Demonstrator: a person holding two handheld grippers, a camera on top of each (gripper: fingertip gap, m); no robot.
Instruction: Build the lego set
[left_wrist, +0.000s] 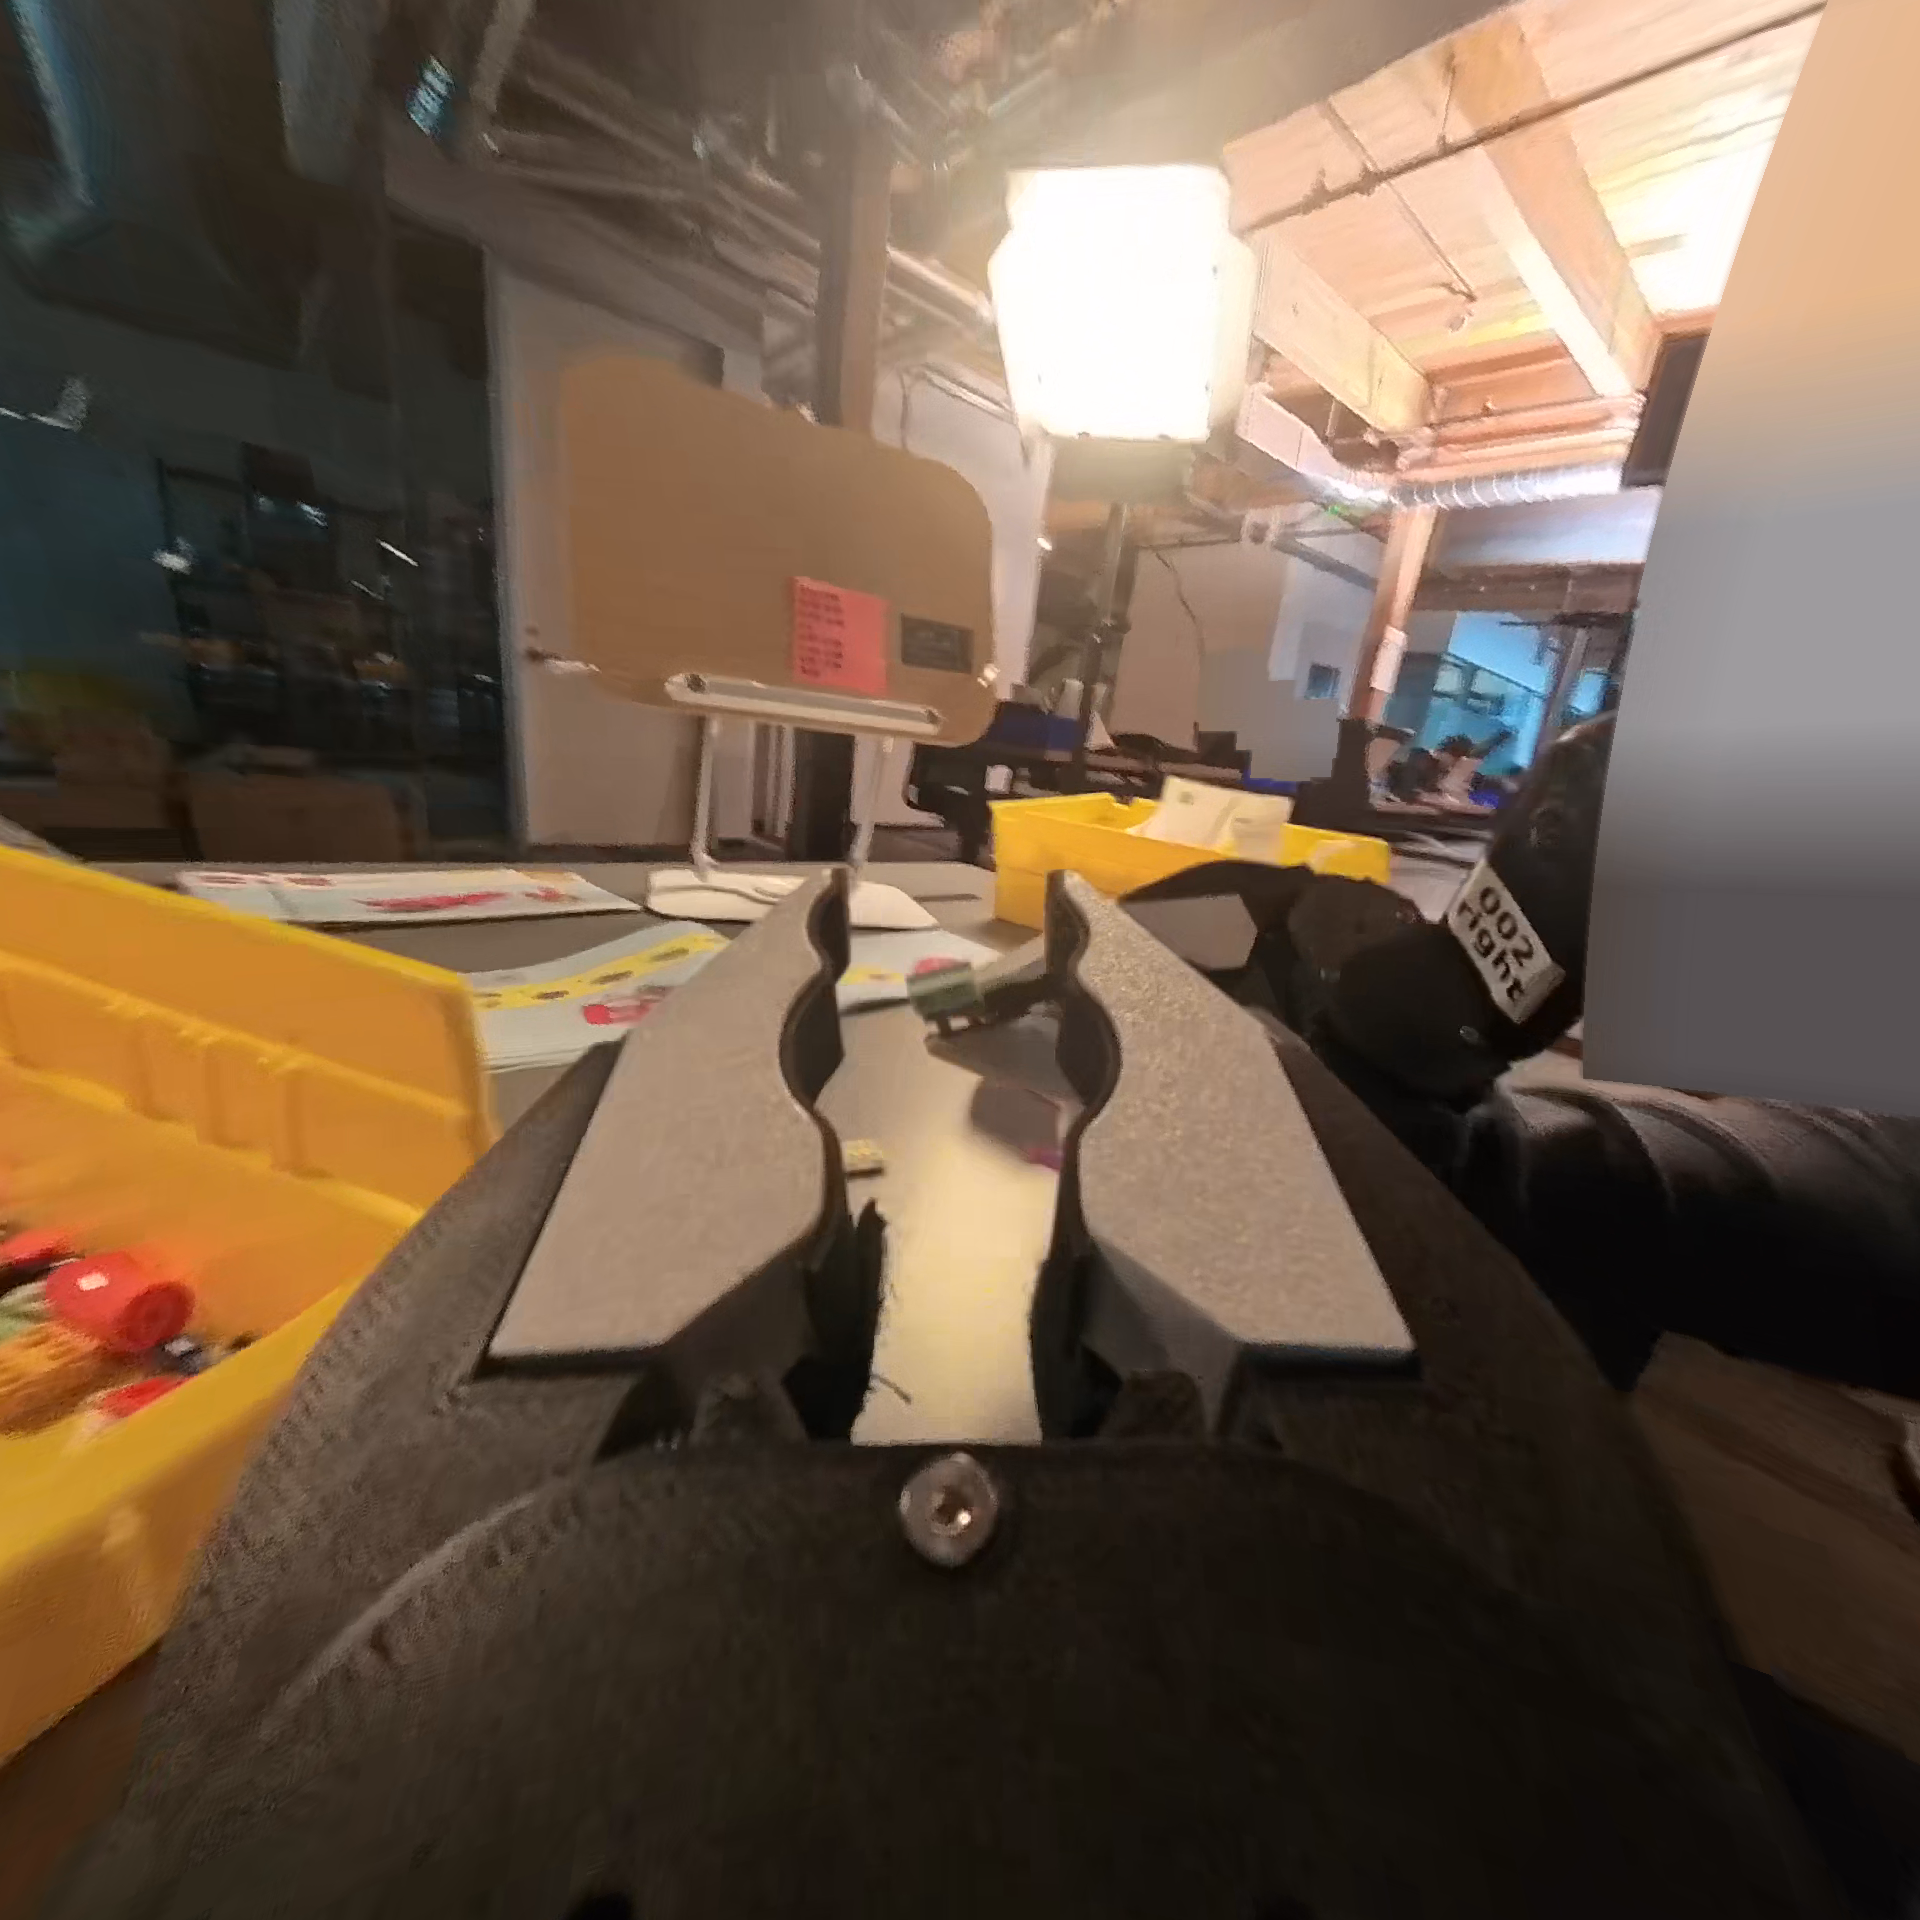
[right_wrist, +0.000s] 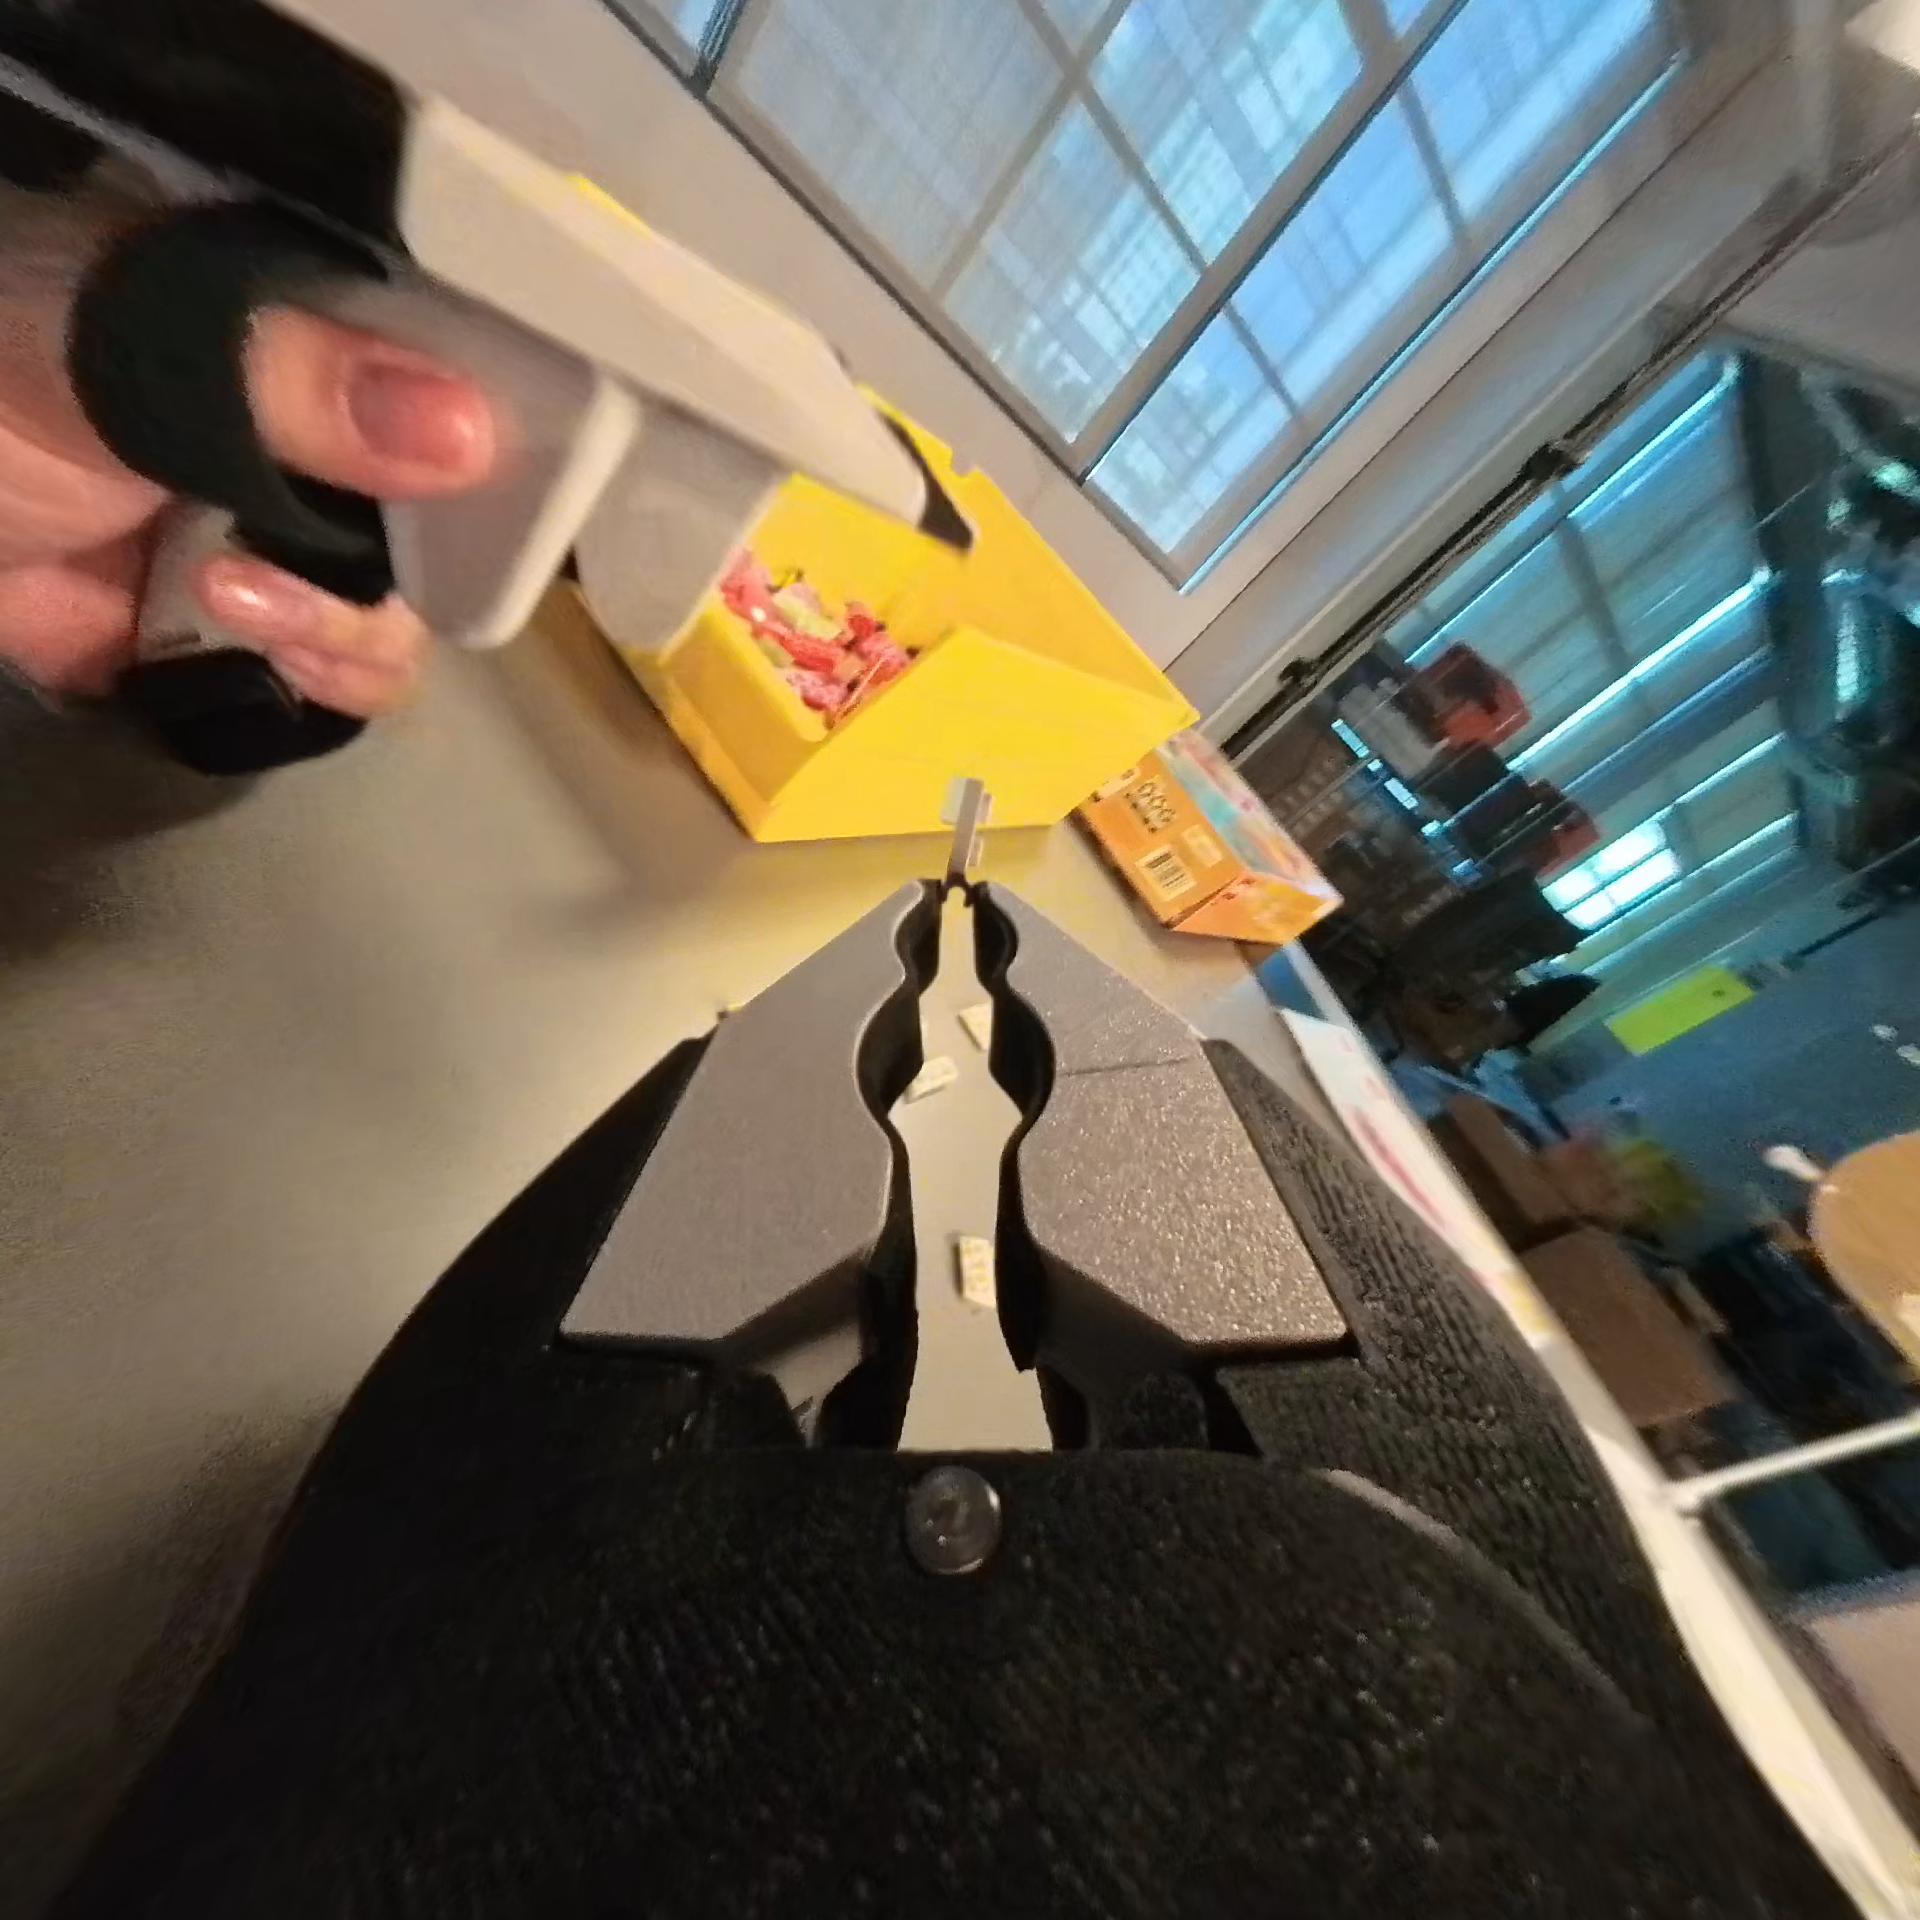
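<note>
1. While I look along my left tool (left_wrist: 945, 914), its fingers (left_wrist: 727, 1049) stand well apart with nothing pressed between them; I see bare desk (left_wrist: 935, 1247) through the gap.
2. Just beyond those tips, the right tool (left_wrist: 997, 987) reaches in from the right, carrying a small green and grey piece (left_wrist: 943, 987) at its tip, above the desk.
3. In the right wrist view my right tool (right_wrist: 956, 888) is clenched on a thin grey piece (right_wrist: 964, 826), which sticks out past the tips; both tips pinch its near end.
4. A yellow bin (left_wrist: 208, 1091) sits close on the left of the left tool, holding a heap of red, orange and green bits (left_wrist: 104, 1309).
5. From the right view the same kind of bin (right_wrist: 987, 727) lies behind the held piece, with red and pink bits (right_wrist: 821, 644) inside, and the left tool (right_wrist: 935, 509) hangs above it, a hand (right_wrist: 208, 499) gripping its handle.
6. Booklets (left_wrist: 582, 987) lie flat on the desk ahead of the left tool, and a white stand (left_wrist: 800, 717) holding a brown board (left_wrist: 727, 520) rises behind them.
7. A second yellow bin (left_wrist: 1091, 842) stands farther back on the right, with white items in it.
8. An orange box (right_wrist: 1205, 852) rests beside the bin in the right view, and small pale tiles (right_wrist: 971, 1268) lie scattered on the desk under the right tool.
</note>
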